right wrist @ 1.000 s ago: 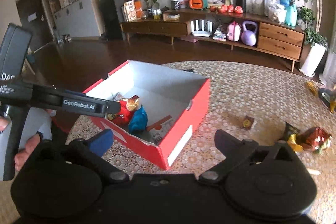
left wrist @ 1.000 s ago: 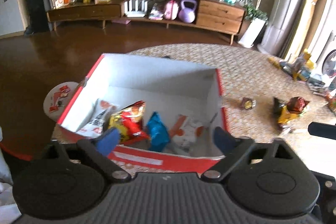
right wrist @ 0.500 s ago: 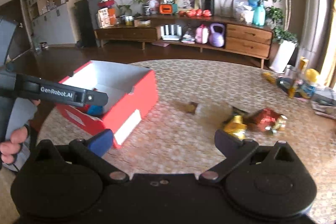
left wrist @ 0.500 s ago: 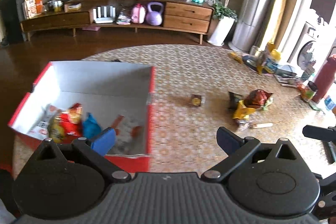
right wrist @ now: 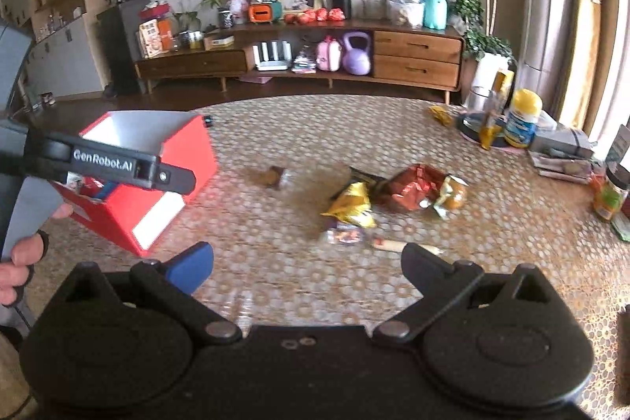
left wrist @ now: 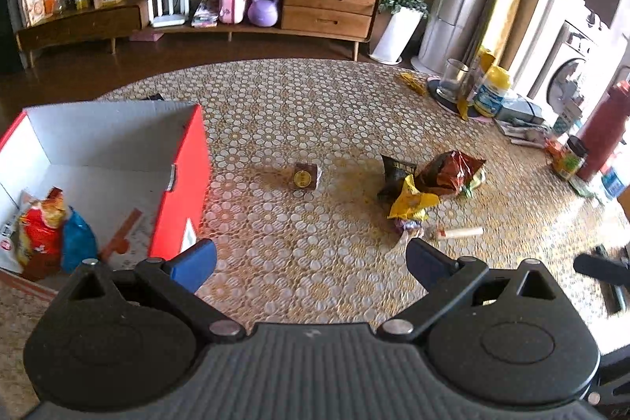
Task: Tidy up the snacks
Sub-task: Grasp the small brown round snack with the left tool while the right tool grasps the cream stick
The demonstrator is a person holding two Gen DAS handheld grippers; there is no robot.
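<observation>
Red box: cardboard, glossy red outside, matt white inside. Snack bags in it: shiny plastic film. Loose snack packets: crinkled foil/plastic, glossy. Table cover: smooth, semi-gloss w/ dotted floral print. Left gripper and right gripper: matt black plastic bodies, metal pivot pins, blue matt pads. Sideboard: wood, satin finish.

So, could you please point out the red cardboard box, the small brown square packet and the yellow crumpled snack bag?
red cardboard box (left wrist: 185, 180): left wrist view, red side wall.
small brown square packet (left wrist: 305, 176): left wrist view, top face.
yellow crumpled snack bag (left wrist: 411, 201): left wrist view, middle.
</observation>
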